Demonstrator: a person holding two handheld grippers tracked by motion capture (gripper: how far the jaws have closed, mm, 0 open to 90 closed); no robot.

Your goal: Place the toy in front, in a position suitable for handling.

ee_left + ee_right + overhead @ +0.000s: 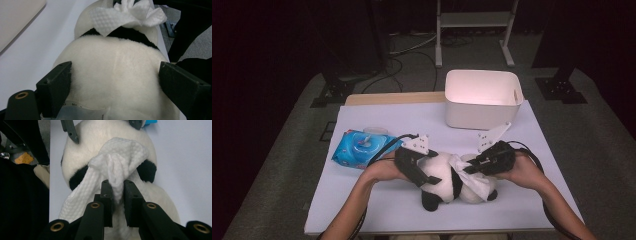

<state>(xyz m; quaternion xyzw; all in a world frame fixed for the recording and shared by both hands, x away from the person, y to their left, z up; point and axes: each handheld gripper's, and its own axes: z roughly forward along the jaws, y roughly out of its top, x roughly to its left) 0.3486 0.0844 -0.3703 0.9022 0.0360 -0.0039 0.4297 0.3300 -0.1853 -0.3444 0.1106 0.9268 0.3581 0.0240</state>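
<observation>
A black-and-white panda plush [439, 172] lies on the white table sheet [377, 200] near the front middle. My left gripper [424, 175] grips it from the left. In the left gripper view its wide-set jaws press into the white fur [112, 75] on both sides, so my left gripper [115, 68] is shut on the plush. My right gripper [469, 167] comes in from the right, shut on a bunched white wet wipe [120, 155] that rests against the panda [100, 135]. The wipe's loose end [479, 187] drapes over the plush.
A blue pack of wipes [362, 147] lies on the sheet to the left of the plush. A white plastic bin [482, 100] stands at the back right. The person's forearms enter from the bottom edge. Dark floor and stand legs surround the table.
</observation>
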